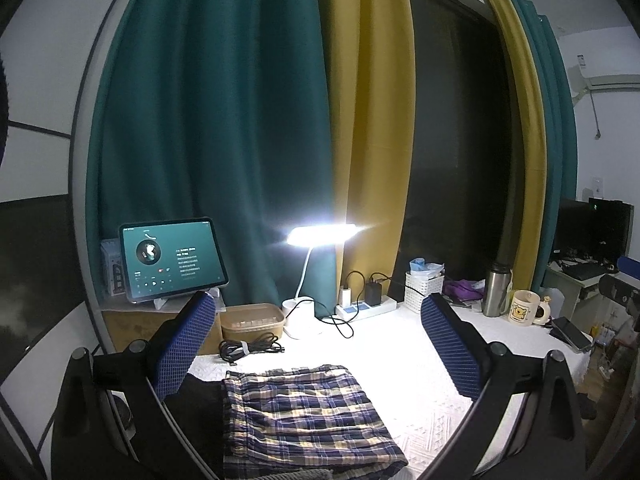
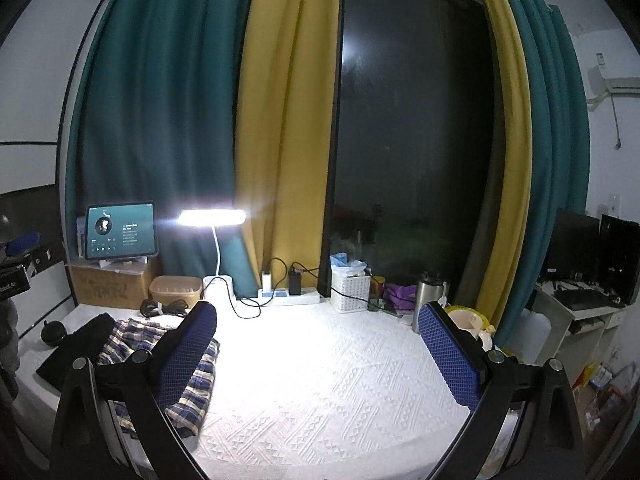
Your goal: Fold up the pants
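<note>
Blue, yellow and white plaid pants (image 1: 304, 416) lie folded into a flat rectangle on the white patterned tablecloth (image 1: 408, 372). My left gripper (image 1: 318, 316) hovers above them, open, with nothing between its blue pads (image 1: 182, 354). In the right wrist view the same plaid pants (image 2: 192, 384) lie at the left, partly hidden behind the left finger. My right gripper (image 2: 316, 320) is open over bare tablecloth (image 2: 320, 380), to the right of the pants. A dark garment (image 2: 78, 346) lies beside the pants on their left.
At the back stand a lit desk lamp (image 1: 320, 236), a tablet (image 1: 172, 258) on a cardboard box, a brown container (image 1: 252, 322), a coiled cable (image 1: 248, 349), a power strip (image 1: 364, 306), a white basket (image 1: 424, 290), a steel flask (image 1: 496, 290) and a mug (image 1: 524, 307). A phone (image 1: 570, 334) lies at the right edge.
</note>
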### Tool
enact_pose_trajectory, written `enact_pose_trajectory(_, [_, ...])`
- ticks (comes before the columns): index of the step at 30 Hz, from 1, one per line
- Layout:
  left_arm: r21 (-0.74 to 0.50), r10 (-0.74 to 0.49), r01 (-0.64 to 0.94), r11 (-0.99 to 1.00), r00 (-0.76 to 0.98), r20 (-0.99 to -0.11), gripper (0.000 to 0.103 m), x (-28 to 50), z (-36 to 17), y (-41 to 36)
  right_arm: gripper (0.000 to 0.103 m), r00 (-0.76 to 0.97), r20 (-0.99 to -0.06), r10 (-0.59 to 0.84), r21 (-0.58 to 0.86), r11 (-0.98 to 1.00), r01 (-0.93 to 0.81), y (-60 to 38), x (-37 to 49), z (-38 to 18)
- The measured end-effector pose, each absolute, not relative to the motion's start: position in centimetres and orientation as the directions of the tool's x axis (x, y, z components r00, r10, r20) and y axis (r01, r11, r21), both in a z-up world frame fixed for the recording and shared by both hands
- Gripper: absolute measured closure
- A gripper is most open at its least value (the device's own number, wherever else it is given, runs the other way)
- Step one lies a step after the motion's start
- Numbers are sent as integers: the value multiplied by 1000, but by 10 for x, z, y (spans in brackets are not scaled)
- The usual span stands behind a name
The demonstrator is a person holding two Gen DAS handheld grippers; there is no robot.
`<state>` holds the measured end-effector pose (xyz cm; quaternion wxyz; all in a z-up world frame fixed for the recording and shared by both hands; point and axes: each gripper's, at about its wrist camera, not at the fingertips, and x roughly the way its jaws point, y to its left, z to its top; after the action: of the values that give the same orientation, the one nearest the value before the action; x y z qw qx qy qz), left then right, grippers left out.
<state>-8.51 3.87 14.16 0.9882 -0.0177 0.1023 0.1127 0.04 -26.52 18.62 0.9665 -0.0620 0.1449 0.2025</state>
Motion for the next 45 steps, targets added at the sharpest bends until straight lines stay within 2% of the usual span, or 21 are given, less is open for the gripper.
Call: enact_pose_trajectory(45, [-12, 247, -256, 967, 944, -220, 1, -86, 138, 39, 1, 876, -313, 367, -76, 909, -409, -266, -3, 183])
